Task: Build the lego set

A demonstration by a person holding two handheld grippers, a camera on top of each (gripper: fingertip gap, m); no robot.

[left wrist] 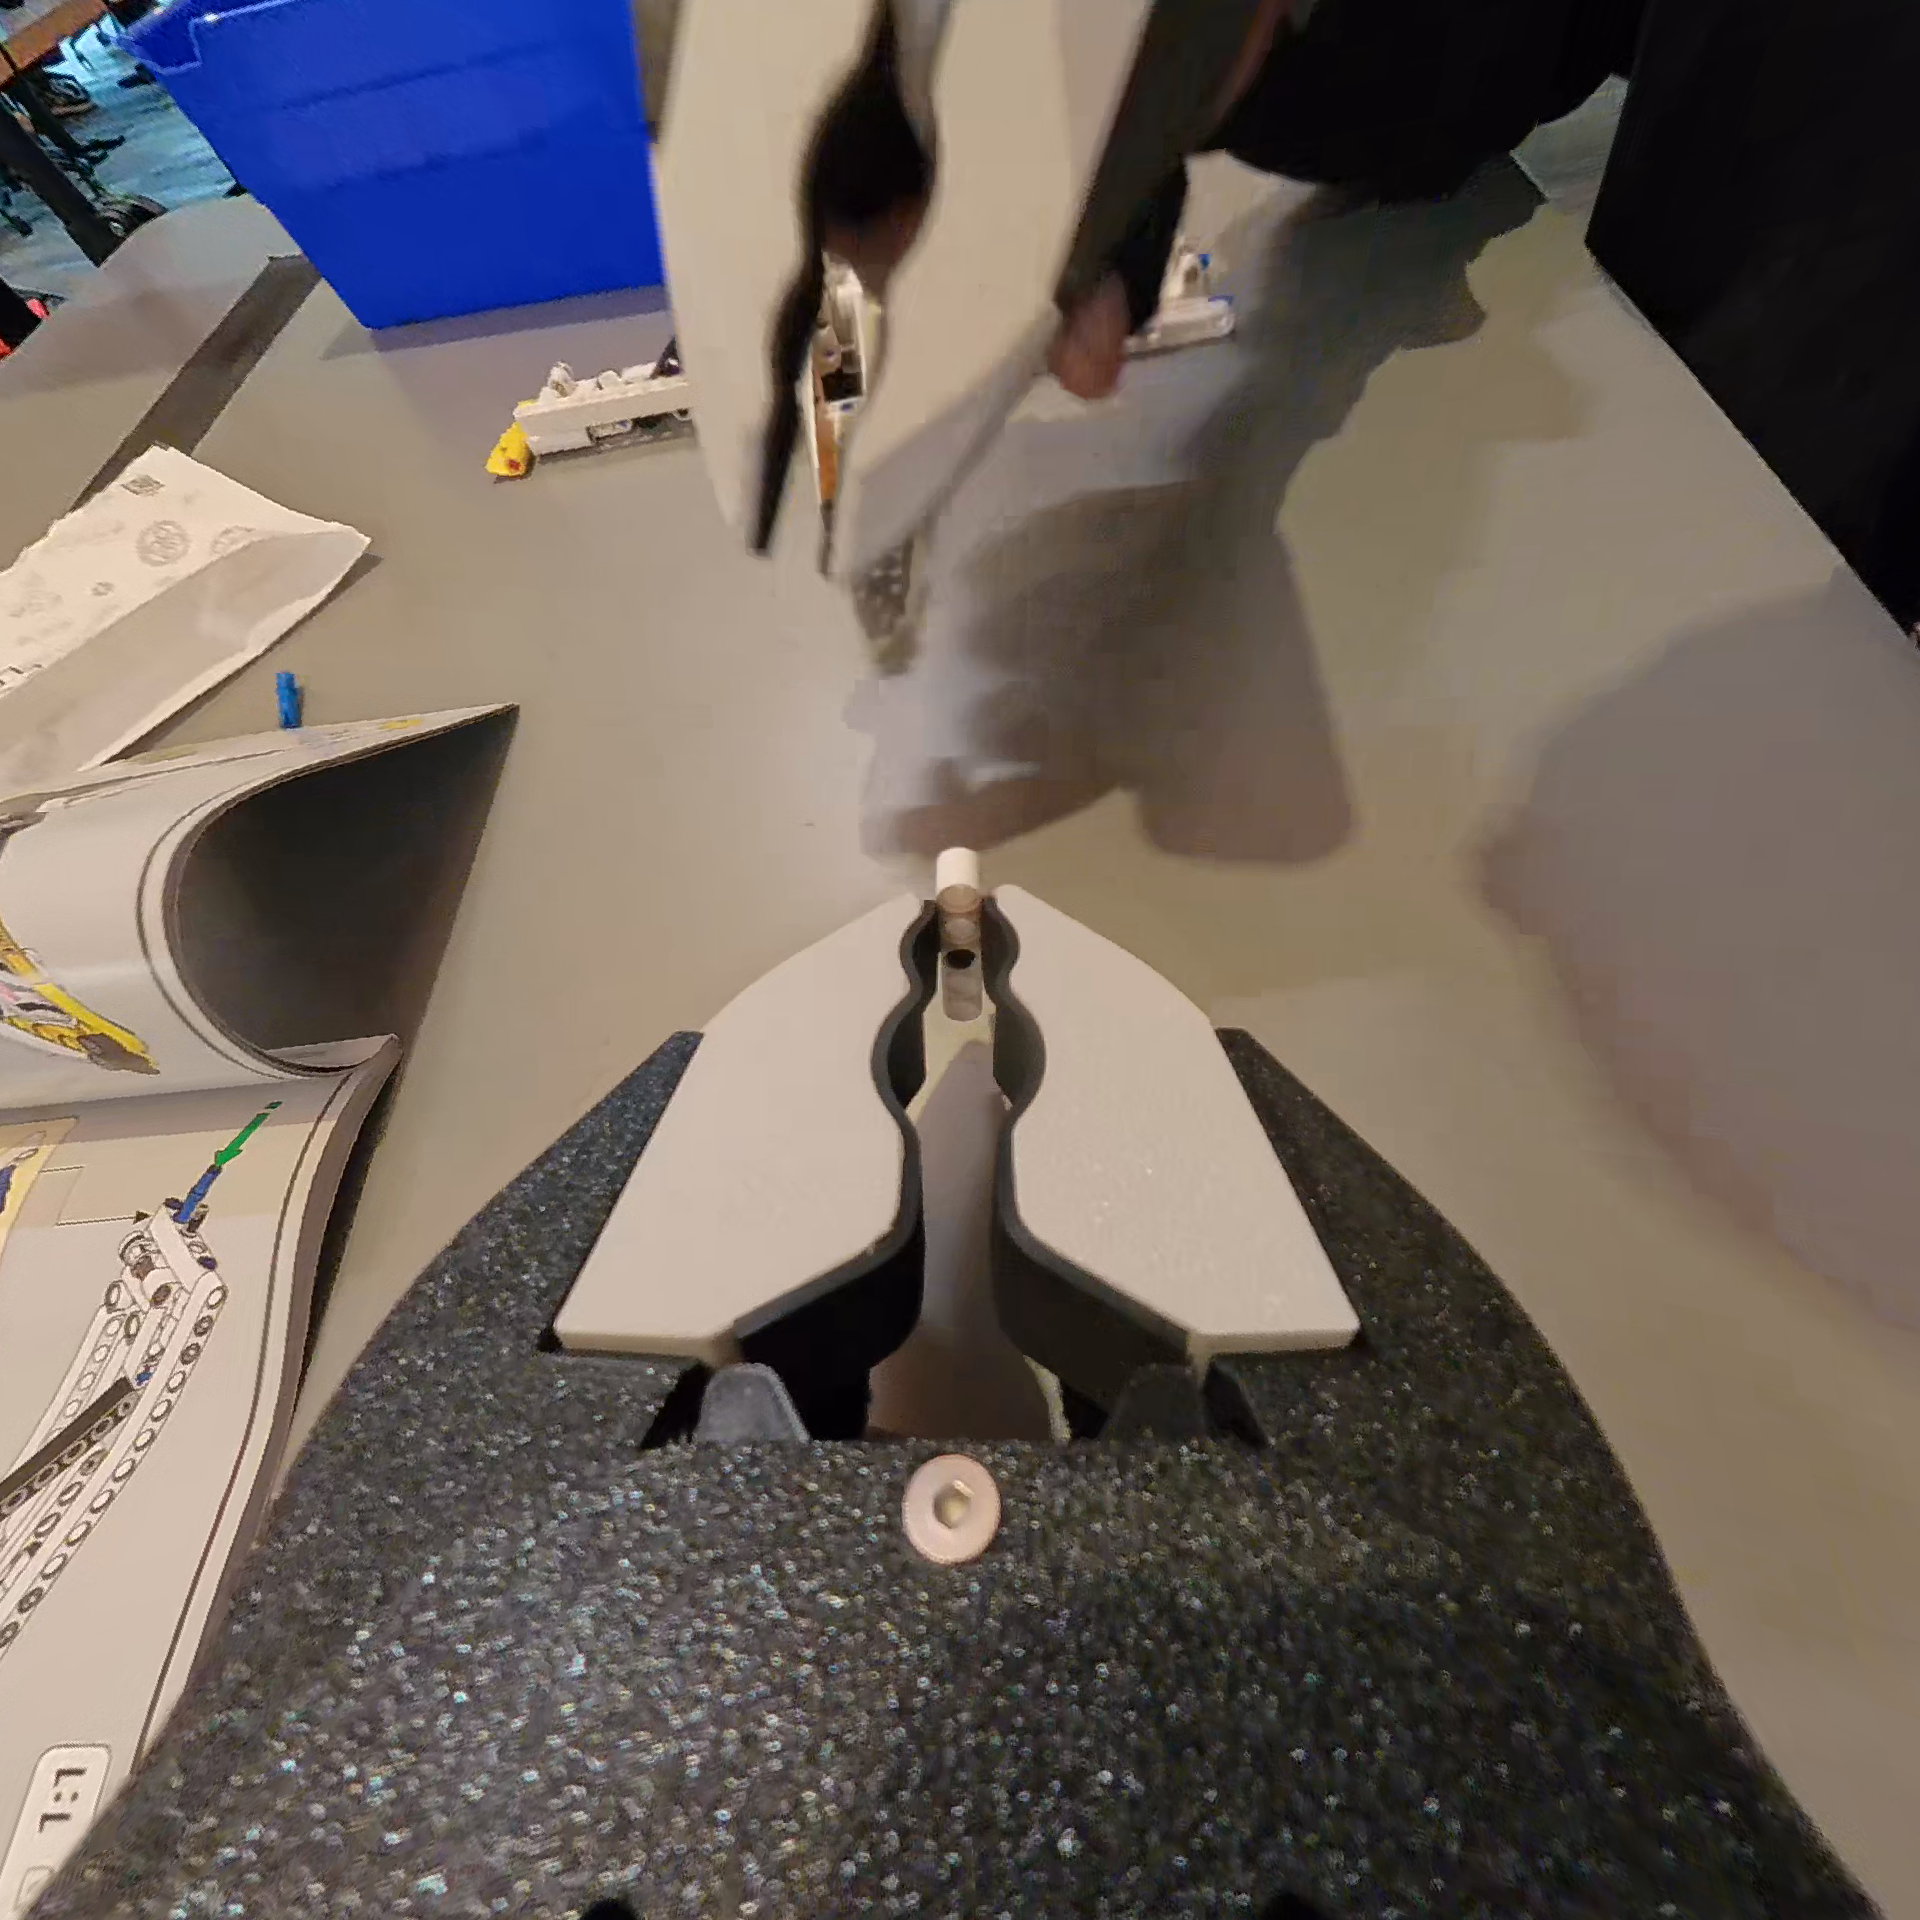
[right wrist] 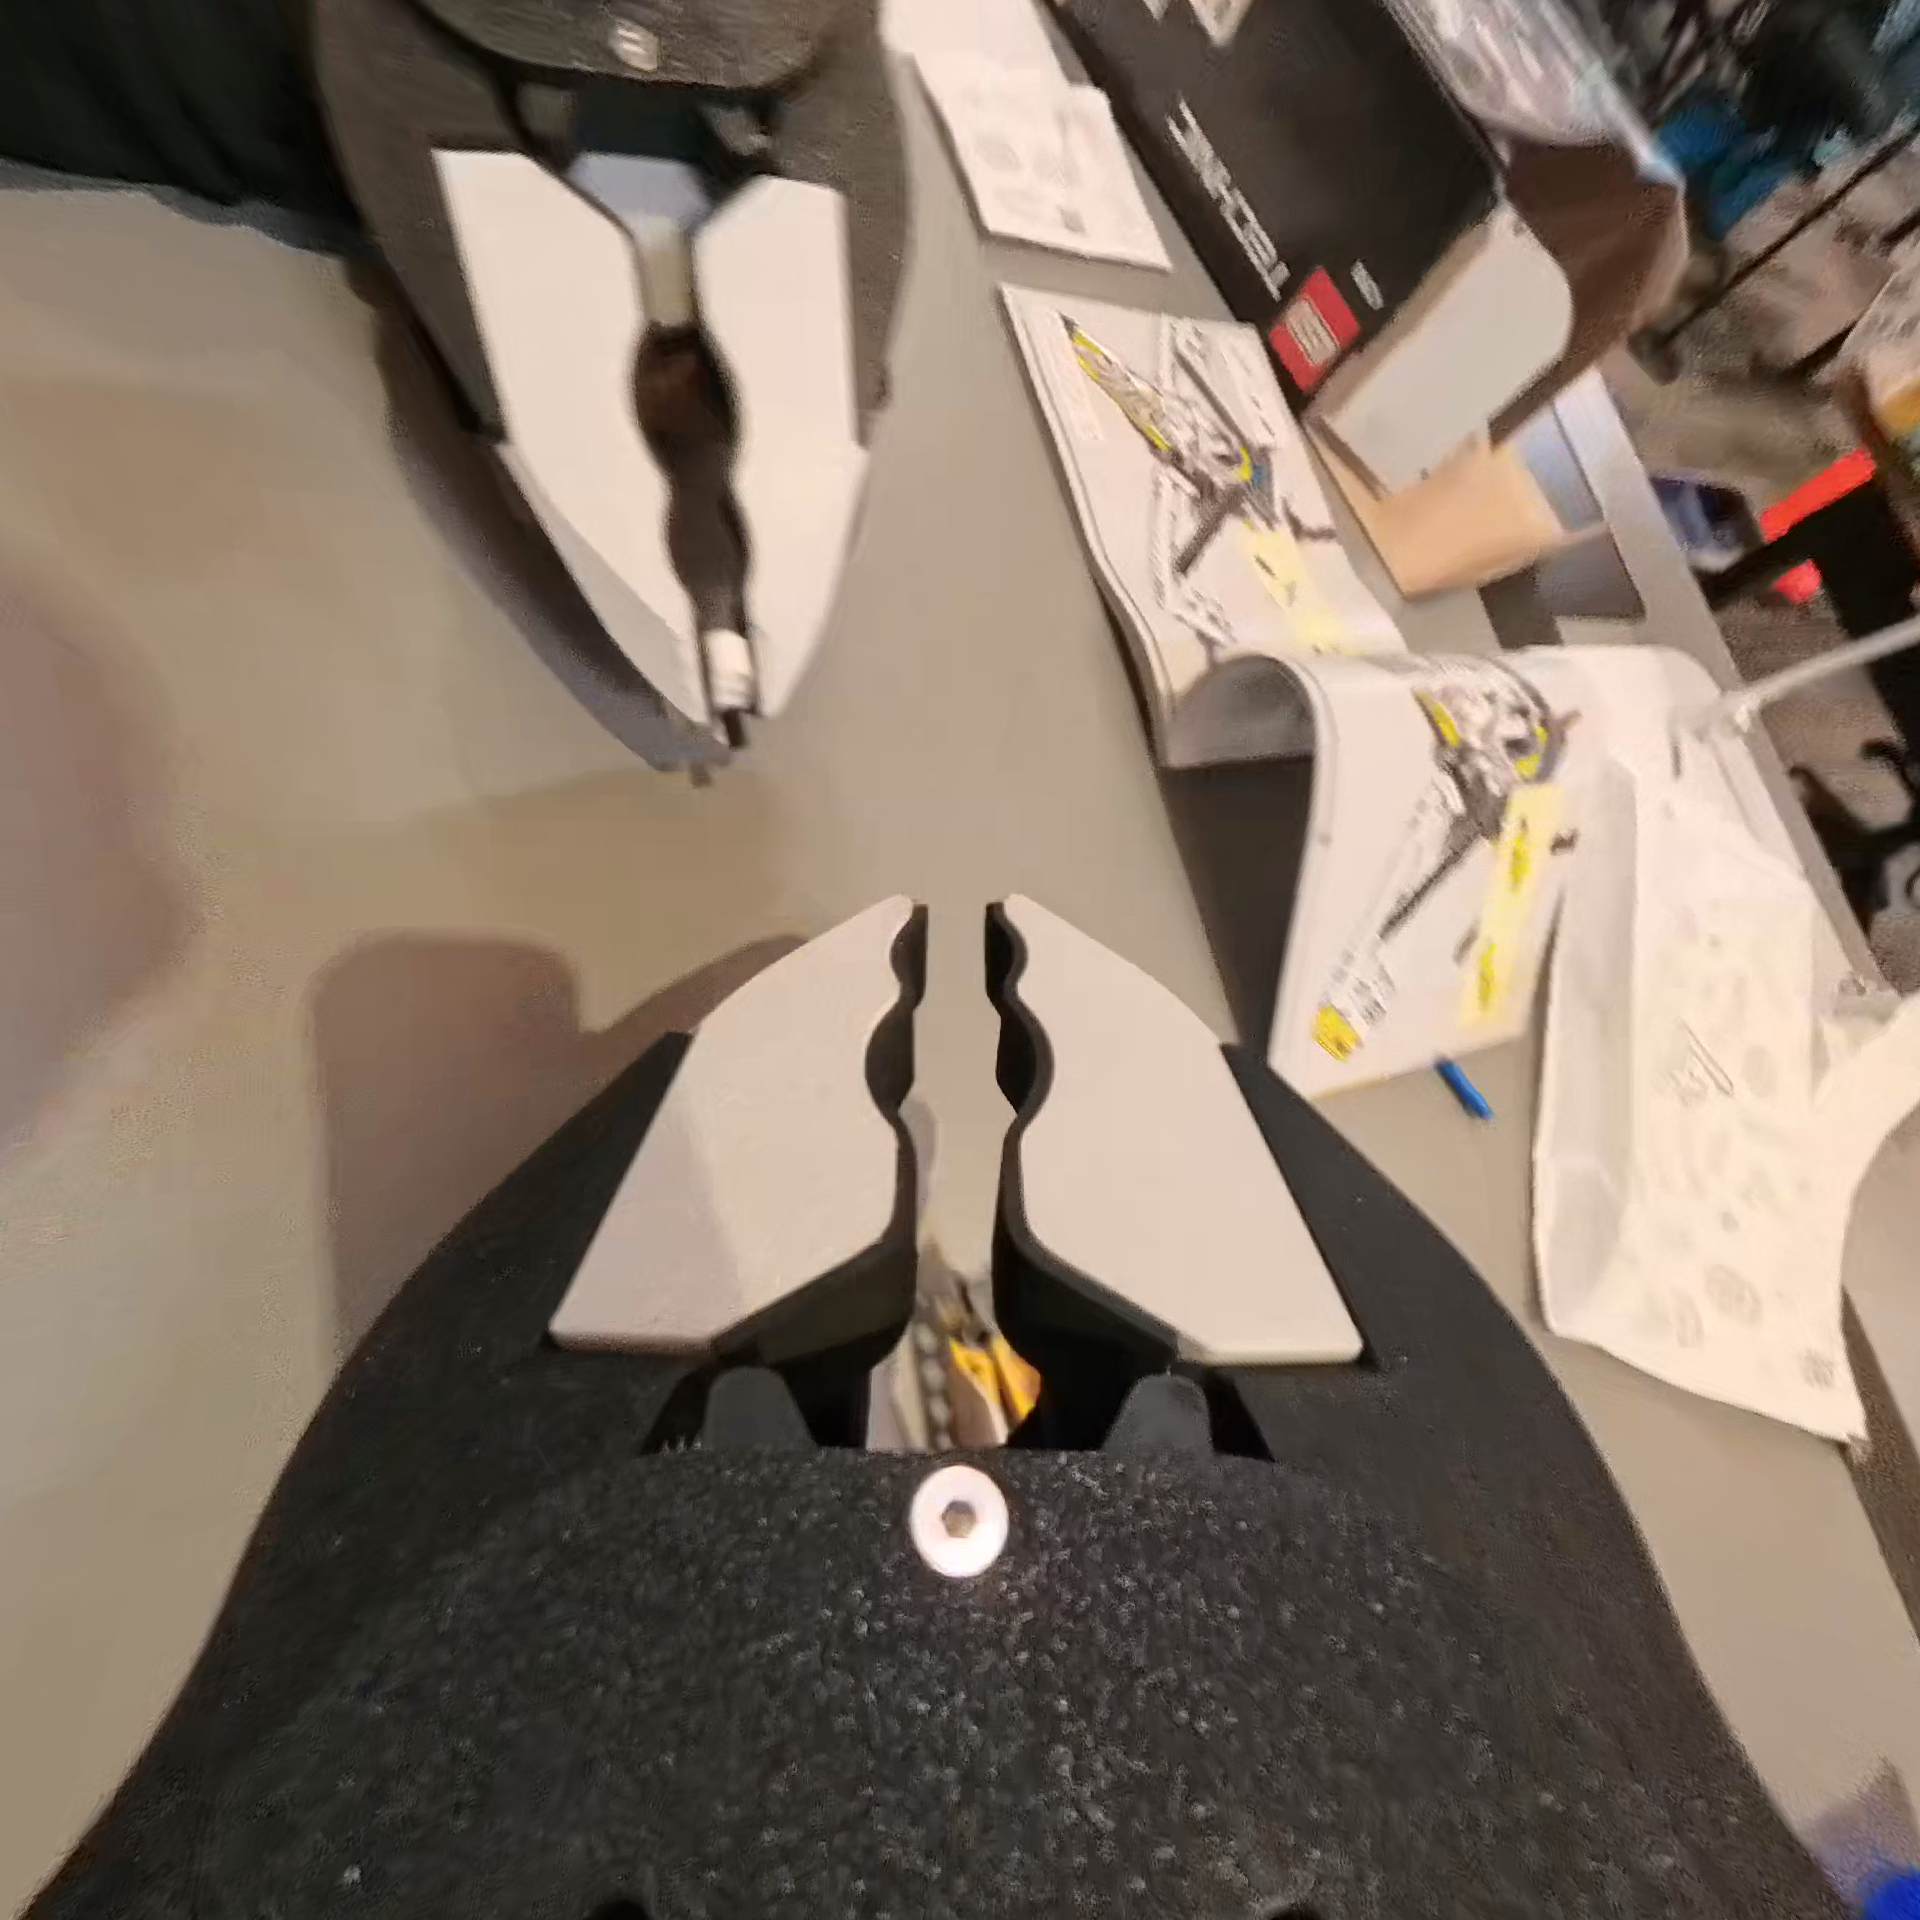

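Note:
My left gripper [left wrist: 958,899] is shut on a small white and grey peg-like piece [left wrist: 957,869] that sticks out a little past its fingertips. It holds the piece just above the grey table [left wrist: 623,644]. The right wrist view shows this gripper [right wrist: 732,717] at the upper left with the same piece [right wrist: 727,665] in its tips. My right gripper [right wrist: 956,914] is open, with bare table showing between its pads. In the left wrist view it [left wrist: 810,551] hangs blurred above and beyond the left one. A blurred white shape [left wrist: 935,727] lies below its tips; I cannot tell what it is.
An open instruction booklet [left wrist: 156,935] and a white printed paper bag [left wrist: 135,582] lie at the left, with a small blue pin [left wrist: 288,694] between them. A white brick assembly with a yellow part [left wrist: 603,405] and a blue bin [left wrist: 436,156] are farther back. A black box [right wrist: 1299,156] stands behind the booklet. There is about 7 centimetres between the tips of the two grippers.

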